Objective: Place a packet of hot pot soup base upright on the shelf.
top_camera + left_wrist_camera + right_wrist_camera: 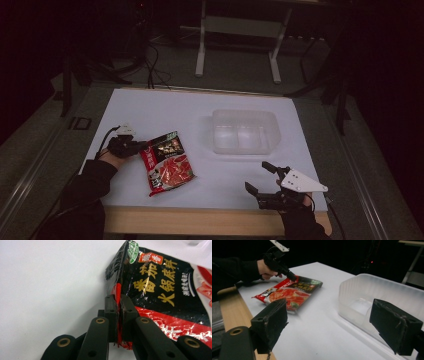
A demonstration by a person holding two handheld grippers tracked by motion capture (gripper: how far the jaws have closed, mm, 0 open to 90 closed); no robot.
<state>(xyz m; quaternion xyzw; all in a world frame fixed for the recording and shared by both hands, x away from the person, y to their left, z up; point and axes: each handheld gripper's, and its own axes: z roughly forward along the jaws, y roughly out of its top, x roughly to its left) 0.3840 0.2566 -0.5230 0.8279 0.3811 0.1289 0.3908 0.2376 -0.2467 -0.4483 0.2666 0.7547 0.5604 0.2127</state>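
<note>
Sauce packet point(168, 162), red and black with yellow Chinese lettering, lies flat on the white table point(150, 112) at about eight o'clock, and my left gripper point(141, 148) pinches its edge; in the left gripper view my jaws are clamped tight on the red seam of the packet point(160, 290). At about two o'clock from it sits a clear plastic container point(244, 131) with inner dividers. My right gripper point(260, 179) hovers at five o'clock near the wooden table edge point(200, 220), jaws spread wide apart around nothing.
</note>
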